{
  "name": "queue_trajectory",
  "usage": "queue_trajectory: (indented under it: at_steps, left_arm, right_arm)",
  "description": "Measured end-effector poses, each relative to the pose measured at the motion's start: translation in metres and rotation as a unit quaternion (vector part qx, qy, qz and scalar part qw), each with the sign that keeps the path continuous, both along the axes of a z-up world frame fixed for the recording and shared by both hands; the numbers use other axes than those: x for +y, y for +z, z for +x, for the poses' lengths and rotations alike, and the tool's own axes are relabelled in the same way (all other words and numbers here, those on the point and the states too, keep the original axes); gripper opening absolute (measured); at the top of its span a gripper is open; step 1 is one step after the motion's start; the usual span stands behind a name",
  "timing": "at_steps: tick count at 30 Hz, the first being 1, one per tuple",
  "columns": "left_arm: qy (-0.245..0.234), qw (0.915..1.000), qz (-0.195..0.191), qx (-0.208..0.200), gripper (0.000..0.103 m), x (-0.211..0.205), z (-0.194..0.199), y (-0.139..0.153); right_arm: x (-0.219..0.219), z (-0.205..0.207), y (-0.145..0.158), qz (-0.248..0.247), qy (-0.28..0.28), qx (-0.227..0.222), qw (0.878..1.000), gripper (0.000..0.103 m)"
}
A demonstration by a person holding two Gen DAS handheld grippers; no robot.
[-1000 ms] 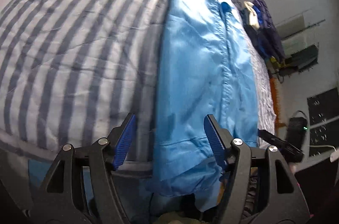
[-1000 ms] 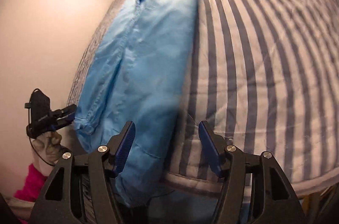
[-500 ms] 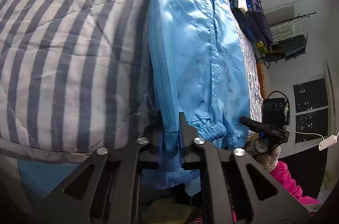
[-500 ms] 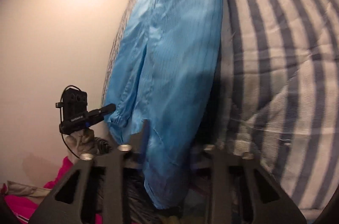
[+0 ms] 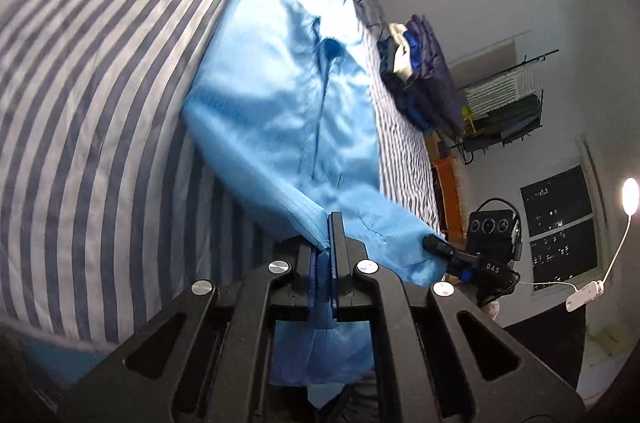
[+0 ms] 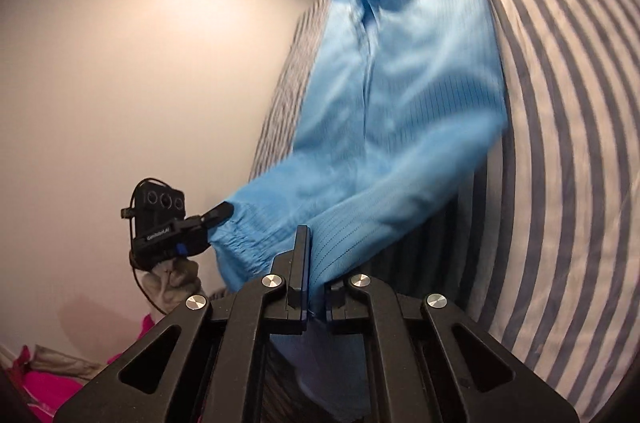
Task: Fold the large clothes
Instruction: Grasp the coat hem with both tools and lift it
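Fingers [image 5: 335,243] pinching glossy blue garment [image 5: 280,95] | striped quilt [image 5: 100,103] beneath

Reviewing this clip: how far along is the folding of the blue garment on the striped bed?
Done: the light blue garment lies lengthwise on the striped bedding, apparently already narrowed. In hand: the left gripper and right gripper are each shut on its near end, which is raised off the bed. Left: carrying that end over toward the far end, then smoothing; no crosswise fold shows yet.
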State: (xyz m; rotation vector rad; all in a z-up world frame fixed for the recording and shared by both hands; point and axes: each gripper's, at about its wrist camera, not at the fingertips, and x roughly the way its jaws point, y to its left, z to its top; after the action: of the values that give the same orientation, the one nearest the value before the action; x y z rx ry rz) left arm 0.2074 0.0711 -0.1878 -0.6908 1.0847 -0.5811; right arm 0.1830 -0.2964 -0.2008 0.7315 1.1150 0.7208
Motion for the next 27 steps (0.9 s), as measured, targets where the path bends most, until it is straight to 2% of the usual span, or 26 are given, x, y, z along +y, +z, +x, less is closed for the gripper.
queue_trajectory:
  at_steps: [5,12,18,27]
  left_arm:
    - [0.009,0.9996,0.008,-0.026,0.002,-0.010,0.040,0.025]
    - [0.024,0.9977,0.037,-0.051,0.002,-0.023,0.104,0.045]
    - [0.042,0.9973,0.054,-0.027,0.002,-0.027,0.154,0.019]
    - [0.049,0.9952,0.085,0.005,0.002,-0.032,0.191,-0.033]
  right_arm:
    - [-0.007,0.033,0.021,-0.022,-0.014,-0.029,0.999,0.004]
    - [-0.002,0.091,0.038,-0.082,-0.034,-0.049,0.995,0.004]
    - [-0.007,0.141,0.017,-0.111,-0.058,-0.024,0.992,0.004]
    - [0.000,0.183,-0.029,-0.151,-0.047,0.013,0.987,0.004]
